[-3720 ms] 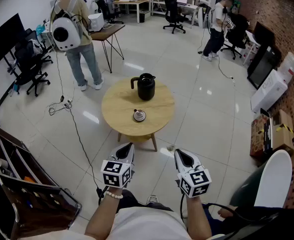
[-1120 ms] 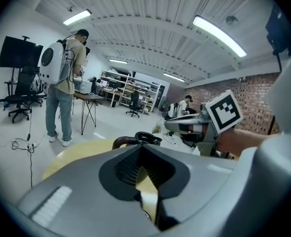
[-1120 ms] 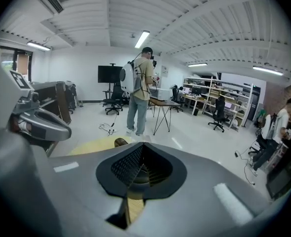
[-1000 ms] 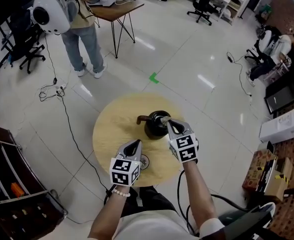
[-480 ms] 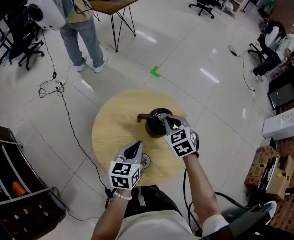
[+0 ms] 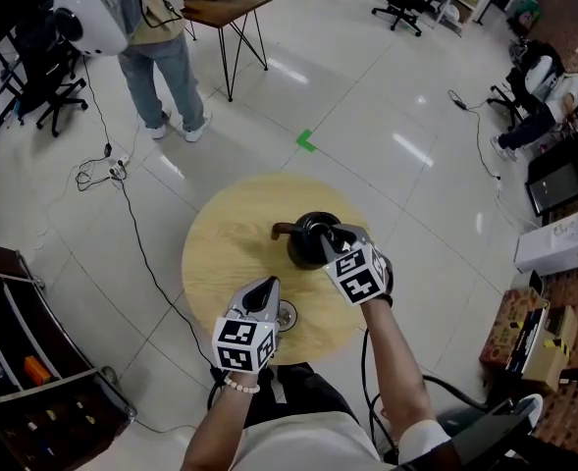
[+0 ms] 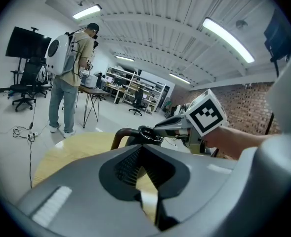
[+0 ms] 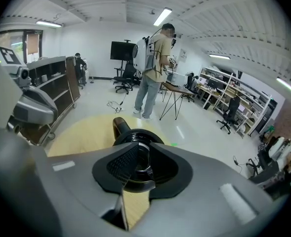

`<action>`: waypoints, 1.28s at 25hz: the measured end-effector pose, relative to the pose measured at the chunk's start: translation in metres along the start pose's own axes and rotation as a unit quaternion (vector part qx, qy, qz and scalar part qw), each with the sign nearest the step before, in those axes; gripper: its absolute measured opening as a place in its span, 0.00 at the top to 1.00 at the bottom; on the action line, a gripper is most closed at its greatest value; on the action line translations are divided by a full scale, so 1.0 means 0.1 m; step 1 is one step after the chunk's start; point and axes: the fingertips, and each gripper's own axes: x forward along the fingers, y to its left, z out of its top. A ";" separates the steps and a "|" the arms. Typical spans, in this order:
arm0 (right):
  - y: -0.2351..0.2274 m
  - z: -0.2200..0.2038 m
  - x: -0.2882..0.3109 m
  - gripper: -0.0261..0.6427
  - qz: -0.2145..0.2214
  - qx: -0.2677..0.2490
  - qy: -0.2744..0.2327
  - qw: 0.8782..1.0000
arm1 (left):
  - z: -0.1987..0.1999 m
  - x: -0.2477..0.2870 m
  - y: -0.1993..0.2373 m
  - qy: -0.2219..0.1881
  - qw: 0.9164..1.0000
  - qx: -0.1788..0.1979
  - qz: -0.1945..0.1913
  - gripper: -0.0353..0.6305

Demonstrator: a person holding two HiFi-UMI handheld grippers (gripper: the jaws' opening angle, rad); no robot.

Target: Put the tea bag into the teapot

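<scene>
A black teapot (image 6: 301, 246) with a brown handle stands in the middle of the round wooden table (image 6: 220, 253). My right gripper (image 6: 326, 235) hangs just over its open mouth, and its jaws are opening. In the right gripper view the teapot (image 8: 135, 135) lies right under my right gripper (image 8: 144, 144), with only the pot's mouth showing in the gap. No tea bag is visible in any view. My left gripper (image 6: 267, 285) is shut and empty, low over the table beside a small dish (image 6: 285, 314). The left gripper view shows the teapot (image 7: 138, 135) ahead of my left gripper (image 7: 142, 145).
A person with a white backpack (image 6: 156, 27) stands beyond the table beside a desk (image 6: 220, 8). A cable (image 6: 122, 180) trails over the floor on the left. A dark shelf rack (image 6: 24, 361) stands at the near left, boxes (image 6: 563, 248) at the right.
I have walked up to the table since the earliest frame. Over the last second my right gripper has settled over the teapot's mouth. My left gripper has stayed beside the dish.
</scene>
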 end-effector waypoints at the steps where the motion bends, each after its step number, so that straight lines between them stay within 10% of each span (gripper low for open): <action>1: -0.01 0.01 -0.02 0.85 -0.001 0.004 -0.004 1.000 | 0.00 0.00 -0.01 0.000 1.000 0.001 0.000 0.93; 12: -0.04 0.19 -0.55 0.67 -0.007 0.105 -0.107 0.989 | 0.13 0.03 -0.05 -0.006 1.000 0.015 -0.015 0.93; 16: -0.01 0.19 -0.88 0.96 -0.022 0.156 -0.148 0.976 | 0.26 -0.01 -0.07 -0.010 0.999 0.032 -0.025 0.93; 32: 0.38 0.00 -2.31 0.96 -0.126 0.225 -0.222 0.940 | 0.67 -0.64 -0.48 -0.052 0.987 0.116 -0.100 0.93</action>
